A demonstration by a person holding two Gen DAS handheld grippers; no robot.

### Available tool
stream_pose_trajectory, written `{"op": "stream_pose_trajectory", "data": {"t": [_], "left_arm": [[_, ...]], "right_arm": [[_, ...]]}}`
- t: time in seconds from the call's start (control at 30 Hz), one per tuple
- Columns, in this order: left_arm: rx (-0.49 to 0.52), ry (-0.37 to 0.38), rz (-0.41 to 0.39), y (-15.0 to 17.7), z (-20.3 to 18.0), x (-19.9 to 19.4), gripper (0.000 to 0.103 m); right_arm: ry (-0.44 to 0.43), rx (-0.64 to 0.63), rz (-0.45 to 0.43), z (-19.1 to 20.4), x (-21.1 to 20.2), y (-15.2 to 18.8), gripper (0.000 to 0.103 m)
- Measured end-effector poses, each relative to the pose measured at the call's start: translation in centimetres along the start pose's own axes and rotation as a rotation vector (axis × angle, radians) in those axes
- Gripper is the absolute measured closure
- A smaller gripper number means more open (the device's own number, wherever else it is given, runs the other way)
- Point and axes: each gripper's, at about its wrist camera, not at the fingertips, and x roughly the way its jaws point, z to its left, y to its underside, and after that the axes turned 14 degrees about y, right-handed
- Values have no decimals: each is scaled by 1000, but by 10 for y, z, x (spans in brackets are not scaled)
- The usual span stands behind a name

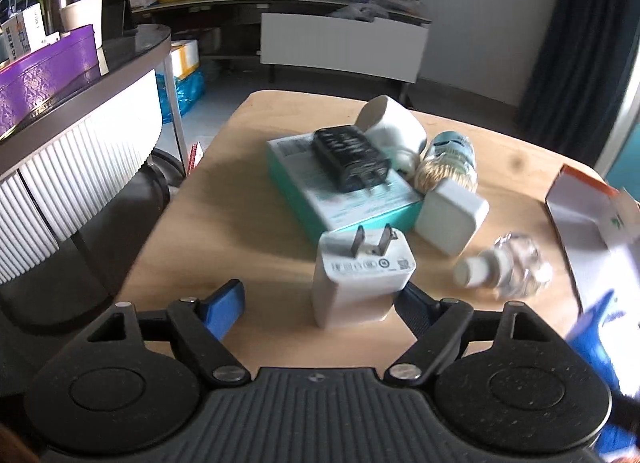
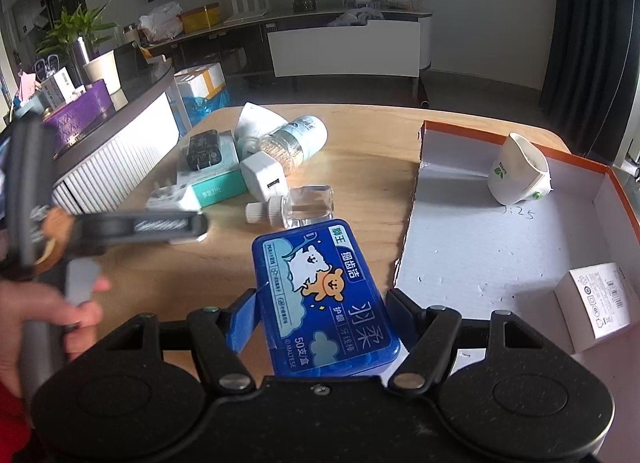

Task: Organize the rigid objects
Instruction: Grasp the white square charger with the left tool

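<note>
My left gripper [image 1: 320, 303] is open around a white plug charger [image 1: 360, 283] that stands on the wooden table [image 1: 248, 199], its right finger touching the charger, its left finger apart. My right gripper [image 2: 320, 313] is shut on a blue floss-pick box [image 2: 324, 299] and holds it over the table beside the orange-rimmed cardboard box lid [image 2: 500, 239]. The lid holds a white paper cup [image 2: 518, 171] and a small white carton [image 2: 596, 303]. The left gripper also shows, blurred, in the right wrist view [image 2: 172, 227].
A pile sits mid-table: a teal box [image 1: 344, 191] with a black charger [image 1: 352, 157] on top, a second white charger [image 1: 452, 219], a tipped cup [image 1: 392, 125], a jar [image 1: 448, 163] and a clear glass bottle [image 1: 504, 267]. A counter [image 1: 80, 103] stands left.
</note>
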Motion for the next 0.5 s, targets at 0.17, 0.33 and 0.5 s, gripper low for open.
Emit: {"op": "stream_pose_trajectory", "data": {"t": [0.17, 0.33, 0.5], "left_arm": [[20, 27, -22, 6, 10, -8, 18], [102, 6, -30, 4, -2, 12, 24], [145, 14, -47, 6, -6, 8, 62]], "right_arm": [[-13, -1, -7, 6, -2, -1, 20], [-8, -15, -17, 11, -8, -2, 20], [9, -4, -34, 8, -14, -4, 20]]}}
